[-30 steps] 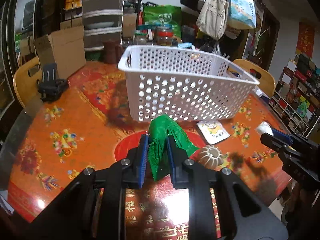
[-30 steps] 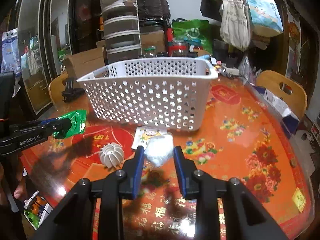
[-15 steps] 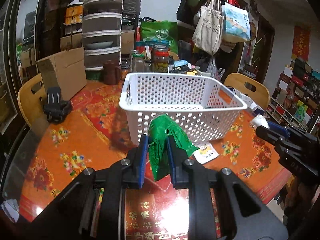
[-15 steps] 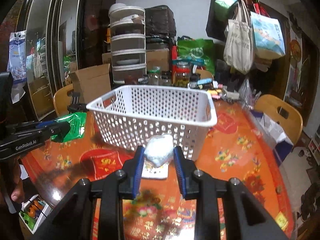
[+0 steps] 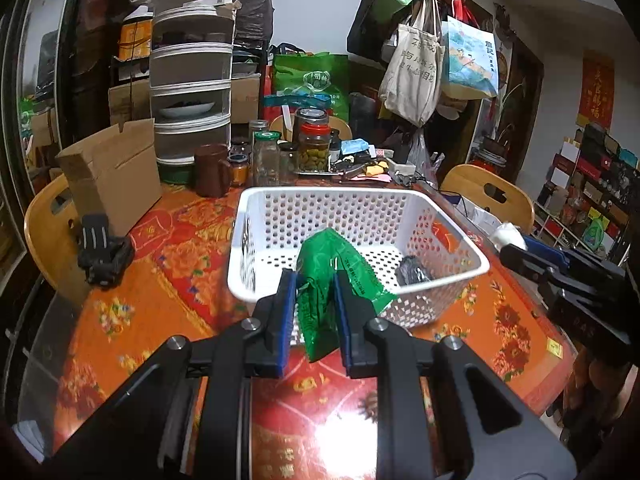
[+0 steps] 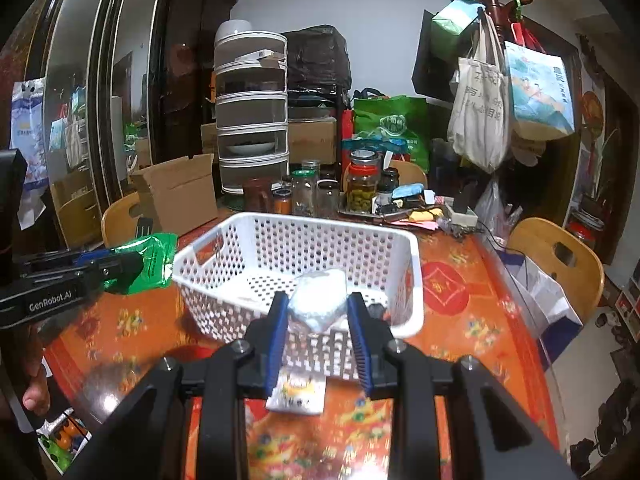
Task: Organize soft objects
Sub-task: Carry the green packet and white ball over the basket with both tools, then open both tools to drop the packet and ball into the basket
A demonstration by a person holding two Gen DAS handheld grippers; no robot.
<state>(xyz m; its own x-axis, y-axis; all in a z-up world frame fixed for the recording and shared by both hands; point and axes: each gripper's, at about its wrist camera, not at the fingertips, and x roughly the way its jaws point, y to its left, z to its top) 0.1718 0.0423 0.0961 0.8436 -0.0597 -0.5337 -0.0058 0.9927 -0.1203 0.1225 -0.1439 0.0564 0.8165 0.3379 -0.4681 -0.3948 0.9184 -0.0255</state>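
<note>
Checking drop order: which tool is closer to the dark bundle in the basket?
Probably right. The right tool holds its white packet over the near rim beside the dark bundle; the left tool, gripping the green bag, sits farther along the rim.

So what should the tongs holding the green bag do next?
Probably move a little further forward over the white perforated plastic basket before letting go. The left tongs are shut on the crinkly green plastic bag, which seems to hang about at the basket's near rim, not clearly above its floor. Released now, it might catch the rim or drop onto the red patterned tablecloth.
</note>
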